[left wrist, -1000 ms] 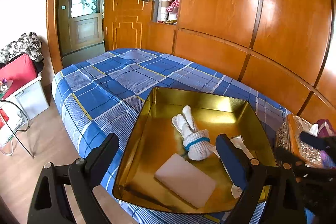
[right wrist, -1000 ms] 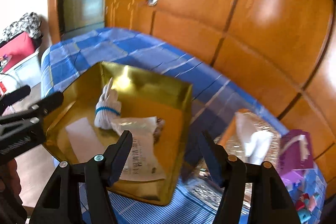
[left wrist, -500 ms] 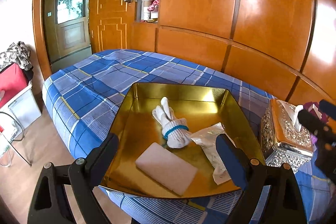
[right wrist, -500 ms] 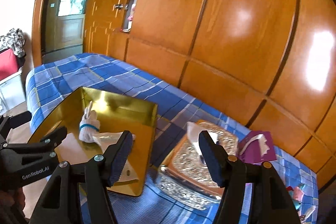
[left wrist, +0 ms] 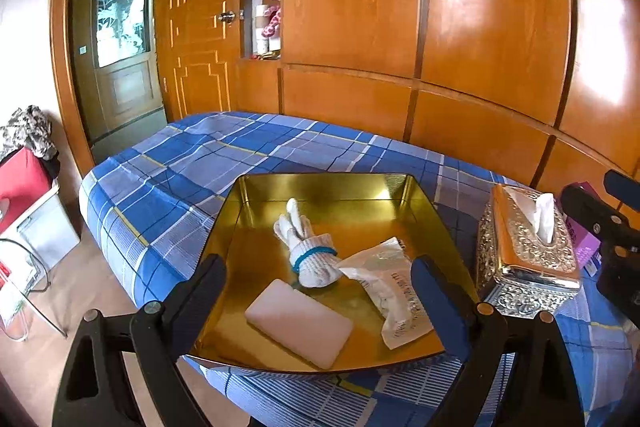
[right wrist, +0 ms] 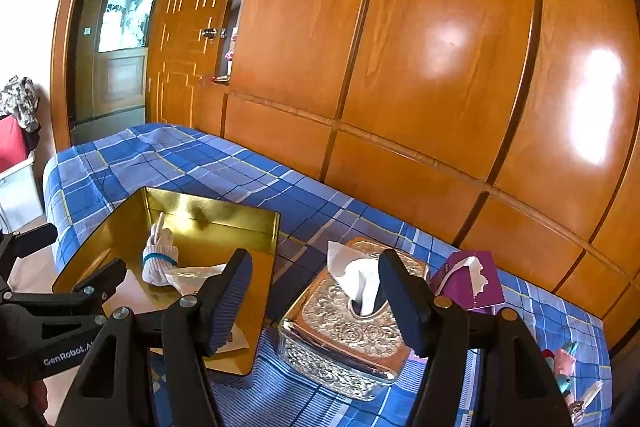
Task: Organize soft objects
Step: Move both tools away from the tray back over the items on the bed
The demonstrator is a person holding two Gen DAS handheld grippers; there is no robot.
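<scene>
A gold tray (left wrist: 256,211) sits on the blue plaid bed and holds a rolled white glove with a blue band (left wrist: 310,255), a pale pink sponge (left wrist: 298,323) and a crumpled clear packet (left wrist: 394,287). My left gripper (left wrist: 318,291) is open and empty, above the tray's near side. My right gripper (right wrist: 316,301) is open and empty, hovering before the silver tissue box (right wrist: 340,327). The tray (right wrist: 224,219) and glove (right wrist: 160,261) also show in the right wrist view.
A purple tissue pack (right wrist: 468,281) lies right of the silver box (left wrist: 528,251). Small pink and teal items (right wrist: 564,363) sit at the bed's right end. Wooden wardrobe panels (left wrist: 440,27) back the bed. A red bag and white bin (left wrist: 28,195) stand on the floor left.
Both grippers have pulled back and up from the tray. The right gripper has swung right, from over the tray to in front of the tissue box. Both stay open and empty.
</scene>
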